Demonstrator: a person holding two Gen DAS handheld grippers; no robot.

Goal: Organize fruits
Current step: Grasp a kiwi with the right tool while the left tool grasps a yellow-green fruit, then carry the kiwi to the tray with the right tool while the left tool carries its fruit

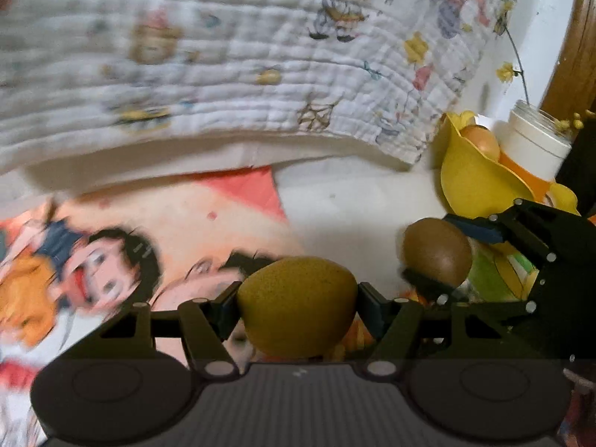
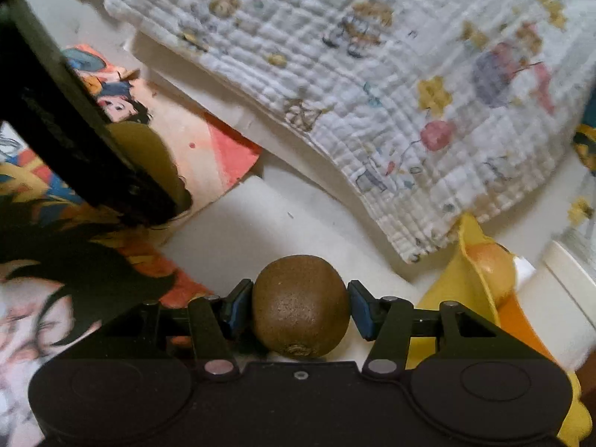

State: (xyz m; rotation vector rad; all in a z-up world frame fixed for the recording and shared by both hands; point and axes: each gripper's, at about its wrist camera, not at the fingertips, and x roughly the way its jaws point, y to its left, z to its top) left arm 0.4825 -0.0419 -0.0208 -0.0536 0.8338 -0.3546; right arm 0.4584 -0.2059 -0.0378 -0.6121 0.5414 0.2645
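Observation:
My left gripper (image 1: 298, 311) is shut on a yellow-green fruit (image 1: 298, 305), with a pad pressed to each side. It hangs over a cartoon-printed sheet (image 1: 111, 260). To its right, my right gripper (image 1: 443, 257) holds a brown kiwi (image 1: 437, 251). The right wrist view shows that gripper (image 2: 300, 309) shut on the kiwi (image 2: 300, 305), stem end towards the camera, over the white tabletop (image 2: 260, 223). The yellow-green fruit (image 2: 145, 149) shows at the left there, behind the left gripper's dark body. A yellow bowl (image 1: 473, 182) at the right holds an orange fruit (image 1: 480, 141).
A quilted white cloth (image 1: 223, 56) with printed figures covers a raised white block at the back. A white jar (image 1: 536, 141) with yellow flower stems stands behind the yellow bowl (image 2: 473, 260). A wooden door frame (image 1: 573, 56) rises at the far right.

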